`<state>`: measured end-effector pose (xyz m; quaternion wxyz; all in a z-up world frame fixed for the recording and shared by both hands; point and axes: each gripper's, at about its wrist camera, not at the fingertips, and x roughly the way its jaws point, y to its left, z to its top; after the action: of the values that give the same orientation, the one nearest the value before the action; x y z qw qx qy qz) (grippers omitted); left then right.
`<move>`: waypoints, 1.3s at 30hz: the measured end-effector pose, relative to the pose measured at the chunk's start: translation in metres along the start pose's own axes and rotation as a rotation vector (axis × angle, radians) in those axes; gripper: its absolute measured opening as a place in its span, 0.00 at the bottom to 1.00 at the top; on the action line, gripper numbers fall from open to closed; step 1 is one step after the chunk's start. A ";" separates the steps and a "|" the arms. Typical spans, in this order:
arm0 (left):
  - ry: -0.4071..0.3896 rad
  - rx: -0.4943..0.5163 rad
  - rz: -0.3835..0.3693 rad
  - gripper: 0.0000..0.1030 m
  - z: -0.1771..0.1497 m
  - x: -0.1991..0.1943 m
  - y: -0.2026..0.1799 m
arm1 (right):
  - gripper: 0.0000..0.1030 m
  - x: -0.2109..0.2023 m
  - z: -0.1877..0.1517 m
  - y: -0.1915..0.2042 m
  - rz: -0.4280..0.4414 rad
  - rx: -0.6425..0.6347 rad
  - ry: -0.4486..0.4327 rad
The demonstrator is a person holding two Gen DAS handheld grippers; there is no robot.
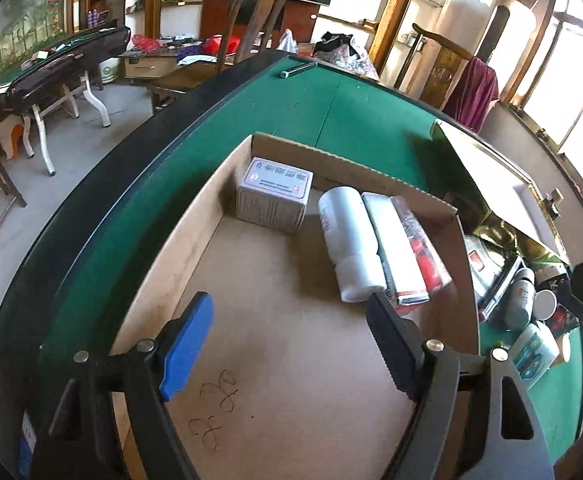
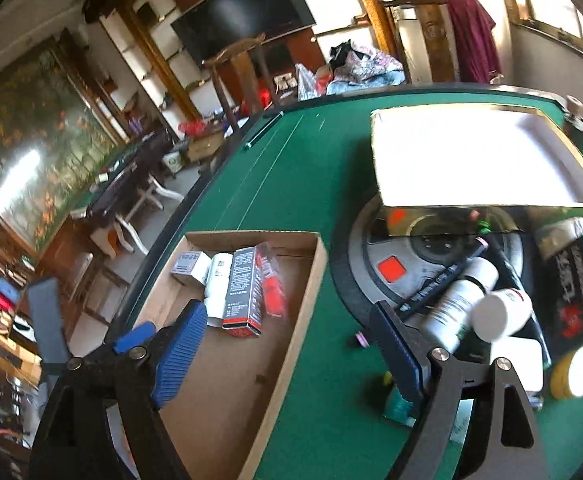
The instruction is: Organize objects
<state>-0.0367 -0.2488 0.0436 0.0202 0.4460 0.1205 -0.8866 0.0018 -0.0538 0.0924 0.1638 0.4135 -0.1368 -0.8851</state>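
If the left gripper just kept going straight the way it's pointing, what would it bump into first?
Probably the bare floor of the cardboard tray. The left gripper is open and empty, angled down into it. The white bottle lies just right of that line; depth is hard to judge.

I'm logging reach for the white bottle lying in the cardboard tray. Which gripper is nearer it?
Left. The left gripper hovers open inside the cardboard tray, just short of the white bottle; the right gripper straddles the tray's right wall, farther back.
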 end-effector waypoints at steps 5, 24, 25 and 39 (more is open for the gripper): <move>-0.026 0.018 0.036 0.76 -0.004 -0.008 0.001 | 0.85 -0.006 0.005 -0.003 0.013 -0.004 -0.017; 0.001 -0.064 0.035 0.77 -0.019 -0.009 0.020 | 0.87 -0.025 -0.004 -0.038 -0.042 -0.003 -0.105; 0.004 -0.058 0.035 0.77 -0.019 -0.009 0.019 | 0.87 -0.027 -0.005 -0.039 -0.050 -0.007 -0.119; -0.002 -0.127 0.024 0.77 -0.022 -0.010 0.031 | 0.90 -0.039 -0.007 -0.059 -0.110 0.011 -0.174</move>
<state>-0.0089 -0.2744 0.0325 0.0593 0.4442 0.1710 -0.8774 0.0205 0.0148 0.0919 0.1001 0.3431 -0.1326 -0.9245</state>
